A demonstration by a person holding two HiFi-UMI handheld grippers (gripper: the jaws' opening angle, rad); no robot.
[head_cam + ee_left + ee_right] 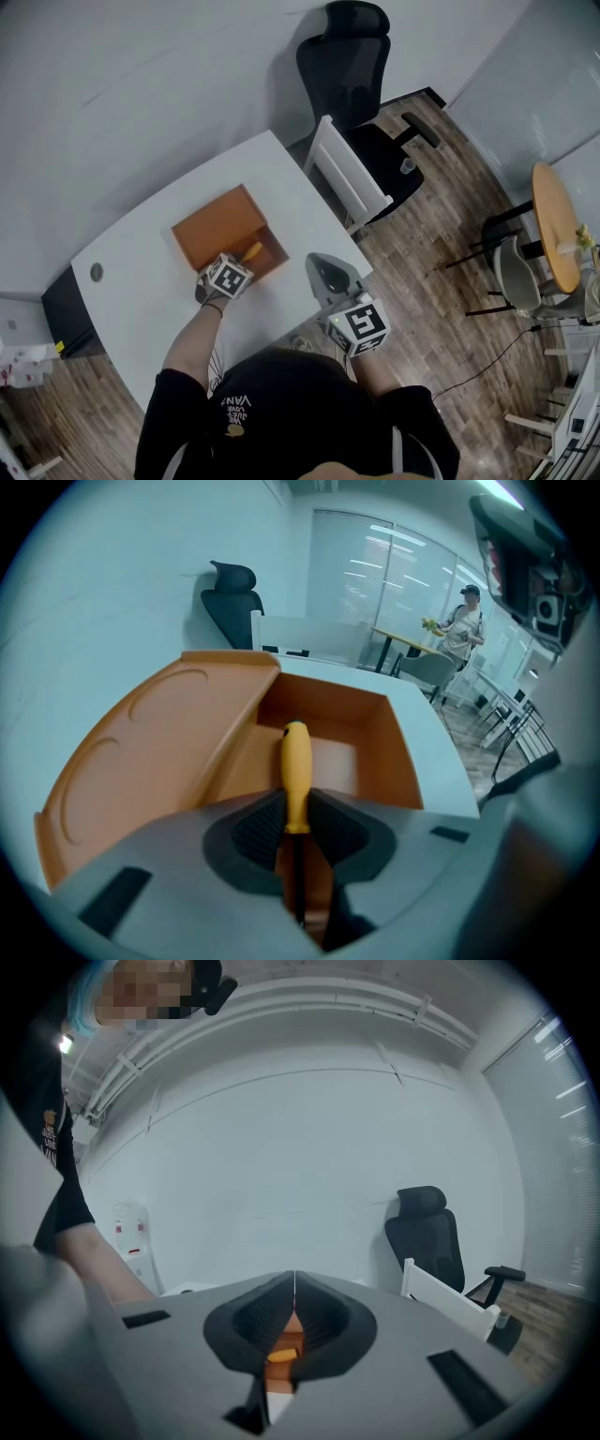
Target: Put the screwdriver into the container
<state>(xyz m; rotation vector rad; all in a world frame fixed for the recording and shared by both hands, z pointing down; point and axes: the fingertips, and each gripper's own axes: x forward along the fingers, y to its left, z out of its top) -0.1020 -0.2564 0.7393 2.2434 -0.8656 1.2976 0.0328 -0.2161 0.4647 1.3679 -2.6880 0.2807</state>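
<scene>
Yellow plastic fills the middle of my left gripper view: the left gripper (pixel 297 808) is pinching the screwdriver (pixel 296 766) right where the handle meets the dark shaft, both ribbed pads pressed against it. The handle sticks out ahead of the jaws and the shaft runs back between them toward the camera. Just beyond the handle sits the open compartment of the orange container (pixel 398 752), and the handle hangs over that opening; I cannot tell whether it touches the floor inside. The container's flat lid (pixel 159 747) lies folded open to the left of the compartment, with a shallow rounded outline moulded into it. From the head view I see this gripper tilted steeply down at the near edge of the container, which rests on the white table (pixel 131 281). My right gripper (pixel 294 1288) has its jaws pressed together at the tips with nothing held between them; it sits apart from the container, over the table's near right corner. Past the table's far side stand a white chair (pixel 349 178) and a black office chair (pixel 352 70) on wood flooring.
</scene>
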